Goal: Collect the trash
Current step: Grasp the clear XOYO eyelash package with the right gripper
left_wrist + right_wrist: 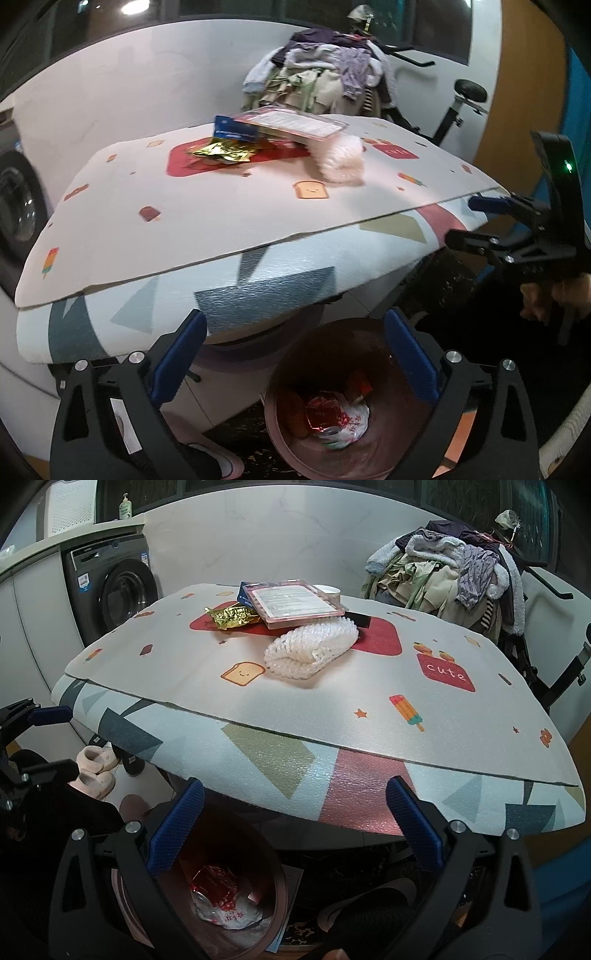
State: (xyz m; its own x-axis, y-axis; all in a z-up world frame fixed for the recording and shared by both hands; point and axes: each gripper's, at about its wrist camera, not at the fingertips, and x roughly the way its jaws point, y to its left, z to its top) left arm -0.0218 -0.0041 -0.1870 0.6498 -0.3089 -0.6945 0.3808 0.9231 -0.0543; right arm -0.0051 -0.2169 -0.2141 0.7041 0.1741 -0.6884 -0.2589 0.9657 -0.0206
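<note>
On the mat-covered bench (332, 709), mid-frame, the light, crushable foam netting (312, 651) looks easiest pinched at its folded edge; left claw (295, 350) and right claw (295, 819) both gape empty.

Desk (369, 716) covered by cartoon-print foam mat over a second, geometric-print mat (280, 760). On top mat, clustered near far side: crumpled gold foil wrapper (231, 616), blue packet (236, 130), flat clear plastic tray (295, 603) resting on those, white bubble-wrap bundle (312, 646) just beside.
</note>
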